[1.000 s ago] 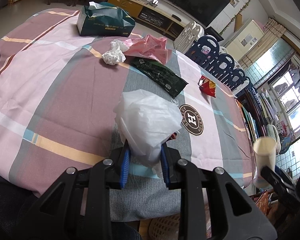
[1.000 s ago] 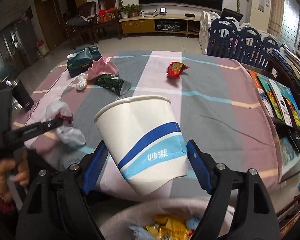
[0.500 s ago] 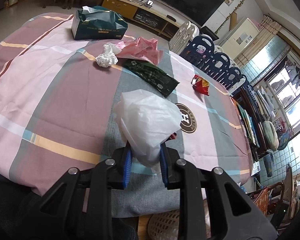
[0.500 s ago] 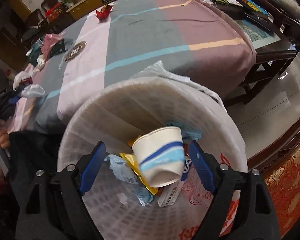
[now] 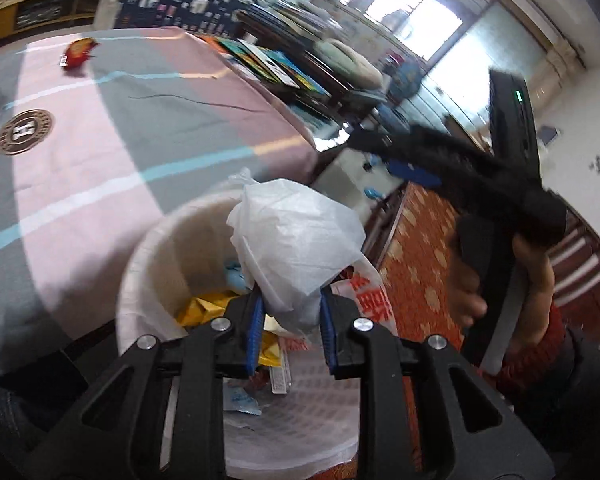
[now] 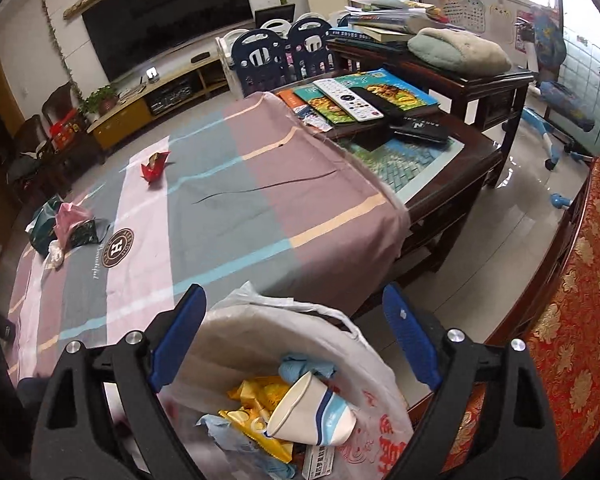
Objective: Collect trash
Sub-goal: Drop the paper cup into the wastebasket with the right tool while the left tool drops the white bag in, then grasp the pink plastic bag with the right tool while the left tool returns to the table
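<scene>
My left gripper (image 5: 290,320) is shut on a crumpled white plastic bag (image 5: 296,240) and holds it over the lined trash bin (image 5: 148,256) beside the table. My right gripper (image 6: 294,324) is open and empty above the same bin (image 6: 236,324); it also shows in the left wrist view (image 5: 500,184), raised at the right. The paper cup (image 6: 310,412) lies on its side in the bin among yellow wrappers. A red snack wrapper (image 6: 154,168) (image 5: 76,53), a pink wrapper (image 6: 70,220), a dark green packet (image 6: 85,233) and a white tissue wad (image 6: 56,254) lie on the tablecloth.
The checked tablecloth (image 6: 236,200) covers the table to the left of the bin. Books and remotes (image 6: 360,100) lie on the dark table's bare end. A red patterned seat (image 6: 572,320) is on the right. A green tissue pack (image 6: 44,220) sits at the far left.
My left gripper has swung from over the table to above the bin, still holding the bag. My right gripper has let the cup drop into the bin and lifted away.
</scene>
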{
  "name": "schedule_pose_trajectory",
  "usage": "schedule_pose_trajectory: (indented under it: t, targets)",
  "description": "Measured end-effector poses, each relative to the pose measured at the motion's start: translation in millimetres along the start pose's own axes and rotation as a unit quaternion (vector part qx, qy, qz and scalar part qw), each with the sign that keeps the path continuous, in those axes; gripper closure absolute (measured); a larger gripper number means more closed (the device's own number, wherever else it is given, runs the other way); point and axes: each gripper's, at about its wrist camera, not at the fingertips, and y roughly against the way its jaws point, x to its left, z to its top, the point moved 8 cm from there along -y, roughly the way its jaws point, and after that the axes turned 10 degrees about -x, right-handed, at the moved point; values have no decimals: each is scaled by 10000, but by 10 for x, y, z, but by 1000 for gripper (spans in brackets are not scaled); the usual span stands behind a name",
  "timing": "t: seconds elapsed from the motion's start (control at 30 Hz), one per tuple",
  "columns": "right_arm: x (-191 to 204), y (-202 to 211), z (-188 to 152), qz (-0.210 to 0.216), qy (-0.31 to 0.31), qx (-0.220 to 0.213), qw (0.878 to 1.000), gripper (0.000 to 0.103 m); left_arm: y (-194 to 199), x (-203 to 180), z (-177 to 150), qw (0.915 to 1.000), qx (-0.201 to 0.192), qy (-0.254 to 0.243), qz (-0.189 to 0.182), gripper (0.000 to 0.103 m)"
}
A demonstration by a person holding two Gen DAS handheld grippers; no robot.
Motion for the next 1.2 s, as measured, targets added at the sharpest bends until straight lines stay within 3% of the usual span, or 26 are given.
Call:
schedule_pose_trajectory:
  t: [0.17, 0.23, 0.33, 0.53, 0.63, 0.7, 0.8, 0.97, 1.07, 1.13, 1.2]
  targets:
    - [14, -47, -37, 9, -83, 74, 9999, 15, -385, -167, -119, 9983, 476, -250, -210, 73]
    - [51, -82, -71, 77, -140, 151, 9998, 15, -471, -197, -116, 9982, 512, -272, -166, 48]
    - [97, -106, -99, 89, -114, 181, 9997, 15, -407, -77, -47, 9992, 374, -17, -104, 30]
    - [181, -178, -135, 193, -199, 265, 9993, 15, -123, 449, 206, 9964, -3, 825, 192, 29]
    - [263, -208, -118, 239, -122, 261, 9993, 15, 237, 961, 465, 9877, -599, 1260, 698, 29]
    - [349, -247, -89, 281, -18, 274, 9992, 15, 544, 1426, 561, 9730, -968, 1658, 1278, 31]
    - [550, -324, -53, 382, 239, 335, 9984, 15, 961, 2145, 572, 9404, -1193, 2251, 2254, 52]
    - [1045, -525, -21, 774, 492, 483, 9946, 15, 1662, 2913, 554, 8874, -1591, 2480, 3546, 53]
    - [1541, -743, 35, 1210, 642, 628, 9886, 15, 2024, 3216, 565, 8488, -1883, 2751, 4105, 50]
    - [1968, -910, 94, 1369, 1024, 604, 9834, 15, 2223, 3401, 522, 8159, -2061, 2863, 4582, 45]
    - [2384, -1046, 153, 1475, 1496, 512, 9763, 15, 2367, 3506, 405, 7924, -2108, 3192, 4751, 45]
